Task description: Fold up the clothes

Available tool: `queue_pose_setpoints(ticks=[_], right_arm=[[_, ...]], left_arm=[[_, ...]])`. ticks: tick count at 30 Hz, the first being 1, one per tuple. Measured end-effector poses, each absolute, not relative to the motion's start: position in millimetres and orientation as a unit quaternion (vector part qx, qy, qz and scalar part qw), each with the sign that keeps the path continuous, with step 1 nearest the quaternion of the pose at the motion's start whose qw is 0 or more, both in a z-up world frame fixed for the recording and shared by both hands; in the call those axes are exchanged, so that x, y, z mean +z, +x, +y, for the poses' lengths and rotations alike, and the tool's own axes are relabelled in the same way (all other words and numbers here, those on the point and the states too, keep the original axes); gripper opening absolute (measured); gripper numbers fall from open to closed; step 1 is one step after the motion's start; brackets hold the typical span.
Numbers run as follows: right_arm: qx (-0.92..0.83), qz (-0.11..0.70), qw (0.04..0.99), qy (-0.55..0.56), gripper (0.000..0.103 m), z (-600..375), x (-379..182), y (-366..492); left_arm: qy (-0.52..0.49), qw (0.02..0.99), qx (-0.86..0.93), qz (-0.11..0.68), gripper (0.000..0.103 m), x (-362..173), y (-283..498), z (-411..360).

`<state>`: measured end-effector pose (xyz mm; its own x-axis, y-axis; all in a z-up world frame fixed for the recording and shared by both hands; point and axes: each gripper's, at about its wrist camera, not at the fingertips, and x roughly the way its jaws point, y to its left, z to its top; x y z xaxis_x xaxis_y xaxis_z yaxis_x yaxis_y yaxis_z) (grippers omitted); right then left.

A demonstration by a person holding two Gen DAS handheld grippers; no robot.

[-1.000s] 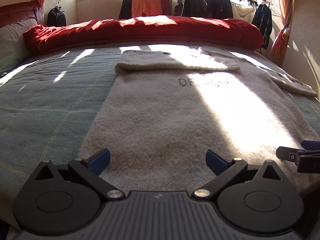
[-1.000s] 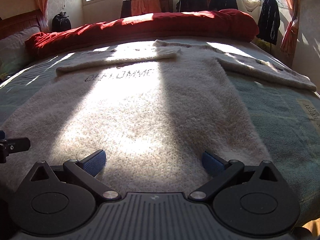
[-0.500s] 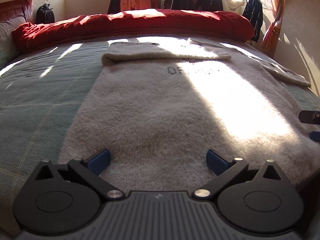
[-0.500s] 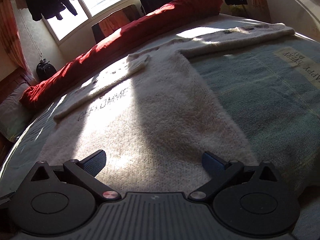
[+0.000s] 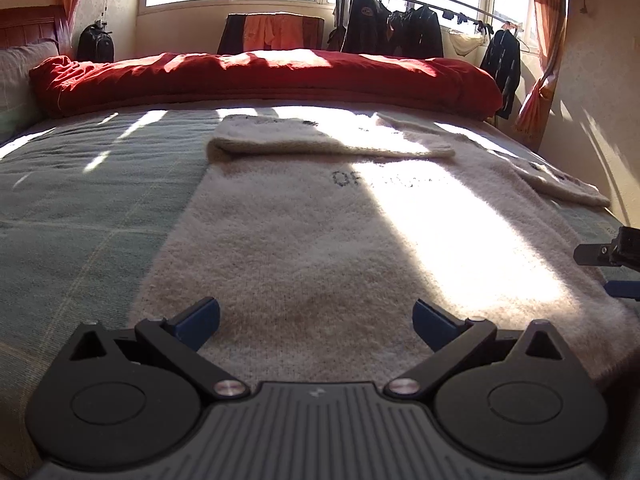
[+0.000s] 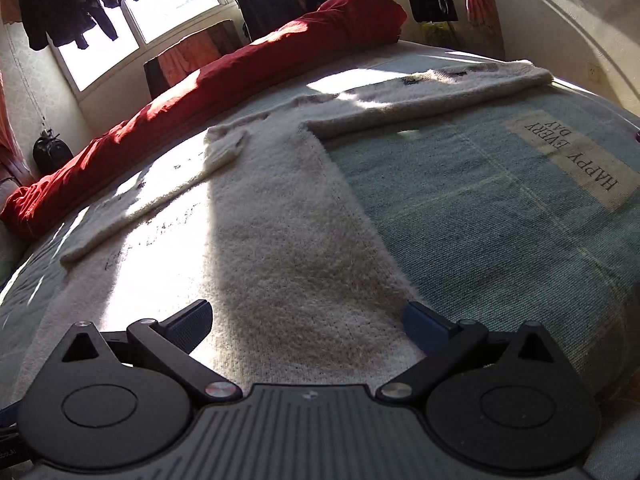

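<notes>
A fuzzy cream sweater [image 5: 320,232] with dark lettering lies flat on the bed, hem toward me. Its left sleeve [image 5: 320,142] is folded across the chest; the right sleeve [image 6: 440,90] stretches out sideways. My left gripper [image 5: 316,320] stands open over the hem near the sweater's left corner, nothing between its fingers. My right gripper [image 6: 308,320] is open too, tilted, over the hem's right corner with its right blue pad [image 6: 424,322] at the sweater's side edge. In the left wrist view the right gripper's fingers [image 5: 608,254] show at the right edge.
The bed has a green plaid cover [image 6: 500,208] with a printed label [image 6: 568,160]. A long red duvet roll [image 5: 260,76] lies along the far side. Dark clothes hang on a rack [image 5: 420,28] by the window. A wall [image 5: 592,100] stands close on the right.
The right gripper has swung to the right and tilted, going from the middle of the hem to its right corner. The left gripper shifted slightly left along the hem. Both stayed open.
</notes>
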<state>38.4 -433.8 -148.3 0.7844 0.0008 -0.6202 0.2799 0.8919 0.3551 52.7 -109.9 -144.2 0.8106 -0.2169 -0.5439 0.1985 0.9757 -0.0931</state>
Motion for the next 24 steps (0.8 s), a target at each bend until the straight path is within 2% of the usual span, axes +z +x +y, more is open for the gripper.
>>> queue_pose_setpoints(ticks=[4, 7, 12, 18, 24], right_arm=[[-0.067, 0.311, 0.922, 0.221, 0.103, -430, -136, 42], [-0.039, 0.301, 0.928, 0.215, 0.103, -424, -125, 59], [-0.005, 0.279, 0.937, 0.209, 0.103, -413, -117, 88], [-0.009, 0.346, 0.911, 0.222, 0.103, -421, -147, 110], [0.019, 0.358, 0.904, 0.231, 0.103, -448, -125, 108]], left_arm=[[-0.006, 0.955, -0.132, 0.267, 0.102, -139, 54, -114], [-0.006, 0.935, -0.136, 0.328, 0.102, -155, 65, -117], [0.012, 0.935, -0.131, 0.33, 0.102, -157, 61, -119], [0.003, 0.941, -0.121, 0.317, 0.102, -142, 67, -115], [0.006, 0.932, -0.133, 0.336, 0.102, -130, 85, -125]])
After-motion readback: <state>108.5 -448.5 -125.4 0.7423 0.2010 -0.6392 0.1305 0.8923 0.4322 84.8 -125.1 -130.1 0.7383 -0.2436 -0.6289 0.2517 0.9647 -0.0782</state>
